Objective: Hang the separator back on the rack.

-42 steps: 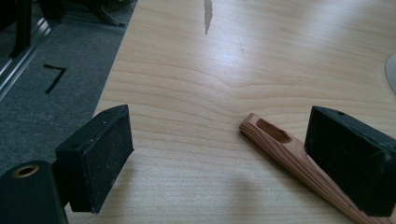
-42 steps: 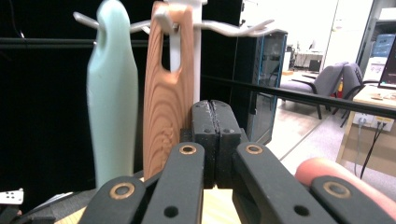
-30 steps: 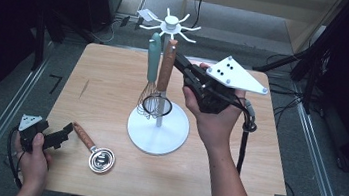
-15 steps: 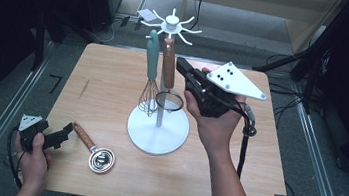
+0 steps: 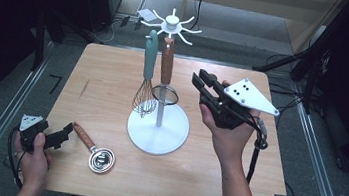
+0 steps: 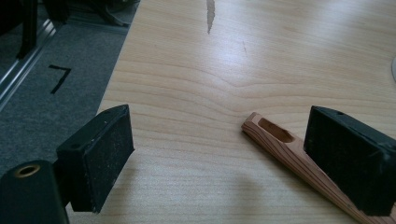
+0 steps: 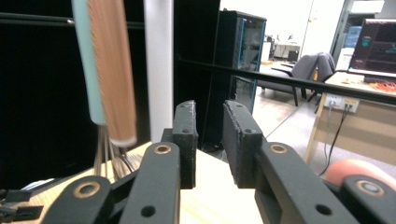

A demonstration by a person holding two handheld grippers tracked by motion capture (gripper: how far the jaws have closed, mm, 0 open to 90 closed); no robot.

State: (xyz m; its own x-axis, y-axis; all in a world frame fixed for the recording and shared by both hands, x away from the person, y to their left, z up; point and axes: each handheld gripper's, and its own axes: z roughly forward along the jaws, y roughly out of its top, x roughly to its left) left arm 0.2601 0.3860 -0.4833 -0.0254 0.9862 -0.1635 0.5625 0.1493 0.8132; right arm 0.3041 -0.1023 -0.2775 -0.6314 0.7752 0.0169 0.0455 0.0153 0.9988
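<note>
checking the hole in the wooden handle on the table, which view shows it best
The left gripper view: the wooden handle lies close up, its hanging slot plain. The high view shows the whole utensil small, slot too small to tell. The right gripper view looks at the stand instead.

A black "7" is showing on the grey floor [image 6: 42,93] beside the table's [image 6: 261,70] left edge (seen in the left gripper and high views); nothing else is reading clearly.

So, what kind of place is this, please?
Probably a lab or office set up for recording, not a kitchen: a wooden table stands on grey carpet, with a monitor and an office chair behind it.
</note>
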